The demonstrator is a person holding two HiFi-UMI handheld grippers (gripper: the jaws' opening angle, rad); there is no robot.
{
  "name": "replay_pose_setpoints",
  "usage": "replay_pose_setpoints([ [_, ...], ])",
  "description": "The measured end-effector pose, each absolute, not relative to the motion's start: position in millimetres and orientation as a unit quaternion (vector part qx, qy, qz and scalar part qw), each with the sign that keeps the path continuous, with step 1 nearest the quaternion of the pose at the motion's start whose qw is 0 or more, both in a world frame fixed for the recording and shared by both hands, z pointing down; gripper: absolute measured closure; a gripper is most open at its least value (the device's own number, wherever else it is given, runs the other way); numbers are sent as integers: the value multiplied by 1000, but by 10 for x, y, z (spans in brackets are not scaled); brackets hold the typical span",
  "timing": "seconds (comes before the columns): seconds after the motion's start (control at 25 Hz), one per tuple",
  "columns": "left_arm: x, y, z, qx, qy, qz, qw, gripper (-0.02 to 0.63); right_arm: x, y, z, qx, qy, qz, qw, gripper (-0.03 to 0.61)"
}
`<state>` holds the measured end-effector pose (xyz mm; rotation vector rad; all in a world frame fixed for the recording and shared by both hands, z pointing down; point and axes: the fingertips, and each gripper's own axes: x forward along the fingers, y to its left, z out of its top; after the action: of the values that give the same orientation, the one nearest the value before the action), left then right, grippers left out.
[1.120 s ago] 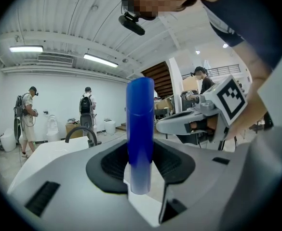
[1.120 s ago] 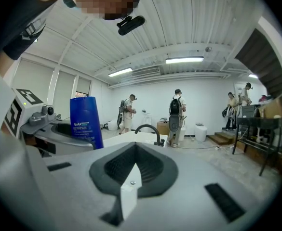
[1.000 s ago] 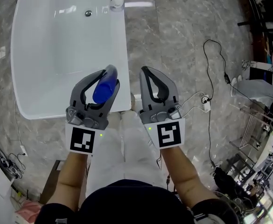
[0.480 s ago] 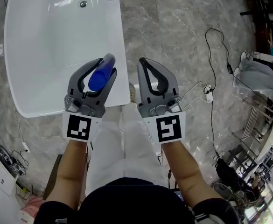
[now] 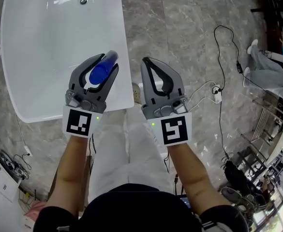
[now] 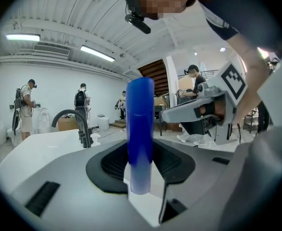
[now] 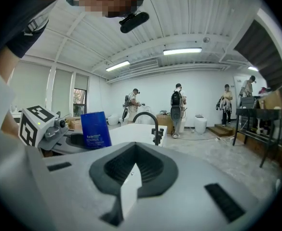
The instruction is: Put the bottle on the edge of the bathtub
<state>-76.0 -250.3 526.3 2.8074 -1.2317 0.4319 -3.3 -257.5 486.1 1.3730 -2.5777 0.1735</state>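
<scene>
The left gripper's fingers are closed partway around a blue bottle. They grip it low down, so most of its length stands out past the fingertips. The right gripper has its fingers brought together on nothing.

The bottle hangs over the near right part of the white bathtub, close to the rim, and does not look set down yet.

The rim is narrow and glossy, and the bottle is tall and slim. Placed too far in, it could slide into the tub; too far out, it could drop to the stone floor. With the hold so low, the top may lean, and letting go while it tilts would likely tip it over.

Both forearms reach forward side by side with the marker cubes facing up. The left one is over the tub's corner, and the right one is over the floor just beside the rim.
</scene>
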Motion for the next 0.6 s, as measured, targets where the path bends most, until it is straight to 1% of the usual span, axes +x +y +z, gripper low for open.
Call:
replay_pose_setpoints([
  [0.24,-736,-2624,5407,908,-387,160,2,459,-50,-2669,4924,465,-876,65,111,577],
  [0.6,-690,-2859,5631,911,-378,164,11,459,-67,-2831,5012,462,-876,74,117,577],
])
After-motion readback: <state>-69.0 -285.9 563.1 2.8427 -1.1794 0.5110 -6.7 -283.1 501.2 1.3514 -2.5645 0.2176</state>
